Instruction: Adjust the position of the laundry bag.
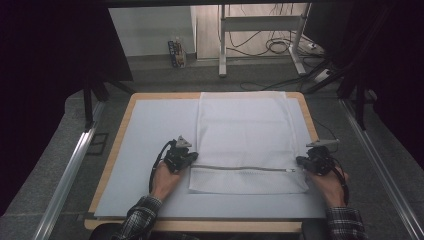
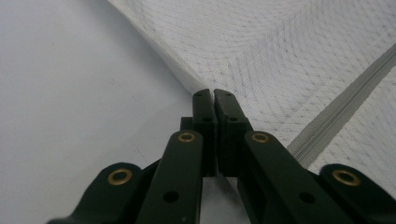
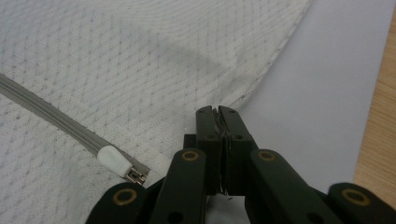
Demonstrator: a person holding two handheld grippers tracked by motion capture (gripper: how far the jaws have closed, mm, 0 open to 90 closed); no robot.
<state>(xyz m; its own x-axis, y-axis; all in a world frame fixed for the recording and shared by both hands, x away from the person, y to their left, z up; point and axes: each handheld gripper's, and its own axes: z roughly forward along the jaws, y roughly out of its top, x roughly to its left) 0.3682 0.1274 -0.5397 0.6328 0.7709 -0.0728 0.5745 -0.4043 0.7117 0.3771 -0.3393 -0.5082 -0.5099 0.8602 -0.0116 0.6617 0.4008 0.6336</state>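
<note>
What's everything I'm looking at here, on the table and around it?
Mesh bag: one, white, flat on the table's right half.
Zipper: one, grey, across the bag's near end; white pull at its right end.
Mat: one, pale blue-grey, covering the table.
Table: one, wooden edge.
Cables: several, on the floor beyond.
Left gripper: black, shut at the bag's left edge.
Right gripper: black, shut on the bag's right edge.
</note>
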